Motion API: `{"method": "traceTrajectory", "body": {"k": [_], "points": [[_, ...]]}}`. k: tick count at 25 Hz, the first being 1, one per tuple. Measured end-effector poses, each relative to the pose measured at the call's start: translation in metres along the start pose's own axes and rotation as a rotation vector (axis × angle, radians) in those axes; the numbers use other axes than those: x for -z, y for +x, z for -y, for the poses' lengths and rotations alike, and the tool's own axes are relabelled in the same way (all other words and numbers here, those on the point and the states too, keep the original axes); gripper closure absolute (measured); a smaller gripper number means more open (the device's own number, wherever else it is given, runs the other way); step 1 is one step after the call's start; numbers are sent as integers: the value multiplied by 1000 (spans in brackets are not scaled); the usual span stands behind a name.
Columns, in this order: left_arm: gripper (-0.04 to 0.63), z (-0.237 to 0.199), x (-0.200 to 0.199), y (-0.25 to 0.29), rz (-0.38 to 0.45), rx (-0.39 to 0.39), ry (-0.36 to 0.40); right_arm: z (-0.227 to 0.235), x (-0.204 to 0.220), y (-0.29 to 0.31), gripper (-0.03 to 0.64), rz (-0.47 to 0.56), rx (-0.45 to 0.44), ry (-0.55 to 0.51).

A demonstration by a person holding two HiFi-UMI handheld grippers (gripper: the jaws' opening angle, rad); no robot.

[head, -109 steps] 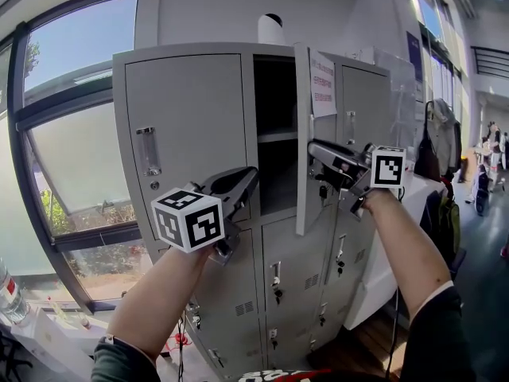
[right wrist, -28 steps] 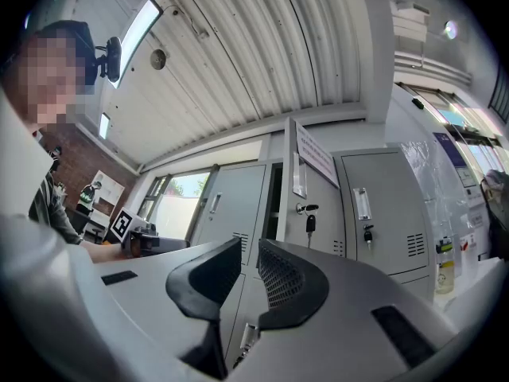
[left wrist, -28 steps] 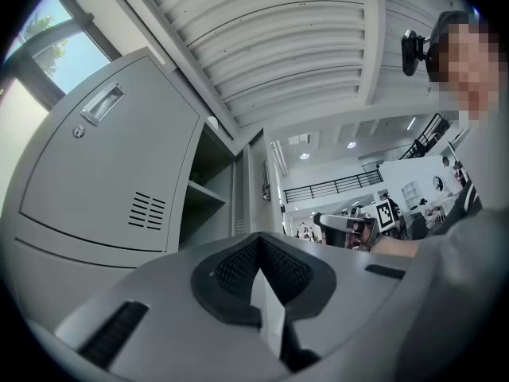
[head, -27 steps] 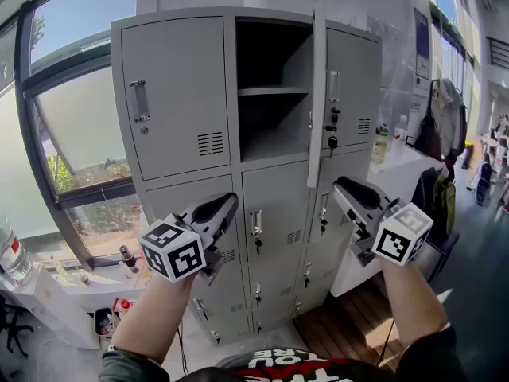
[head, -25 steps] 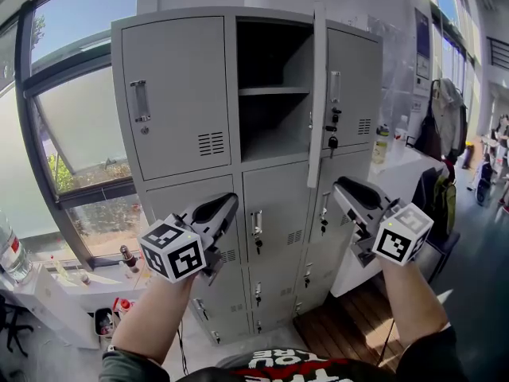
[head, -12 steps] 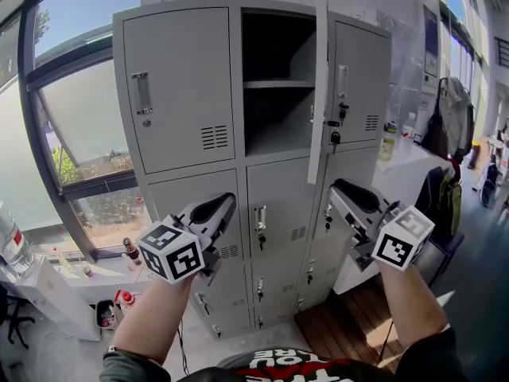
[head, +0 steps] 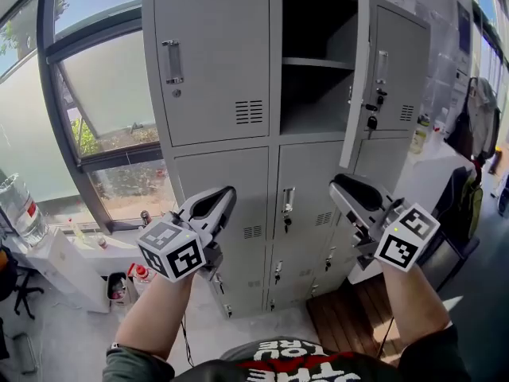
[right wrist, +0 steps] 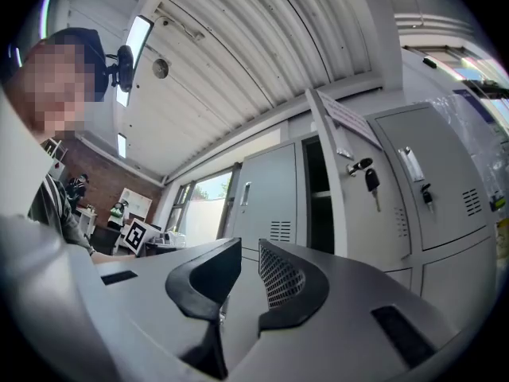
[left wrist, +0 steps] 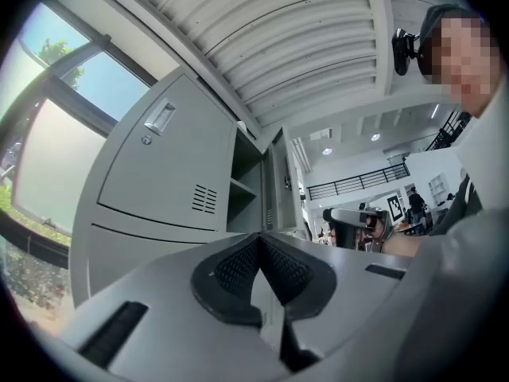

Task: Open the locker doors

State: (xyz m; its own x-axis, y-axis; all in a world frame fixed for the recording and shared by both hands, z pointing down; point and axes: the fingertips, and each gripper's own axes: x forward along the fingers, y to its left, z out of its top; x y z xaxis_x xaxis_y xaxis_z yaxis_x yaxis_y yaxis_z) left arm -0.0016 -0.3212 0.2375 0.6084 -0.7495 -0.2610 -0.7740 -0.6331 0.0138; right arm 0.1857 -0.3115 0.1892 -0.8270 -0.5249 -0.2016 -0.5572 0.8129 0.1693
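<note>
Hovering before the grey locker (head: 215,70), whose top middle door (head: 355,78) stands open, the left gripper (head: 225,193) has jaws together, the right gripper (head: 338,188) jaws slightly apart, both empty.

Grey steel locker (head: 269,159), multi-door. Top-mid door (head: 355,78) is standing open, edge-on to head cam, key (head: 371,122) hanging in lock. Top-L door (head: 213,58), top-R door (head: 398,66) & lower doors (head: 306,189) are sitting shut.

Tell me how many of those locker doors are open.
1: the top middle door, swung out edge-on. The rest in view are shut; some low ones may be hidden.
</note>
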Motion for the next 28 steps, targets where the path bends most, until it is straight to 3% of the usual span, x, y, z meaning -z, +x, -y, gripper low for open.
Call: {"method": "traceTrajectory", "body": {"k": [11,18,22,28], "points": [[595,-87,13,-101,-27,-124,-19,-68,62,97,533,-51,-65,42],[594,-128,35,-162,-50,-144,-60,-108,112,153,532,-67,-74,92],[594,-140,55,-176,-66,-128,-84,-99,150,156,532,-103,-5,110],[595,-139,95,-159,-119,-62,-145,-48,195,131,532,-159,158,146]]}}
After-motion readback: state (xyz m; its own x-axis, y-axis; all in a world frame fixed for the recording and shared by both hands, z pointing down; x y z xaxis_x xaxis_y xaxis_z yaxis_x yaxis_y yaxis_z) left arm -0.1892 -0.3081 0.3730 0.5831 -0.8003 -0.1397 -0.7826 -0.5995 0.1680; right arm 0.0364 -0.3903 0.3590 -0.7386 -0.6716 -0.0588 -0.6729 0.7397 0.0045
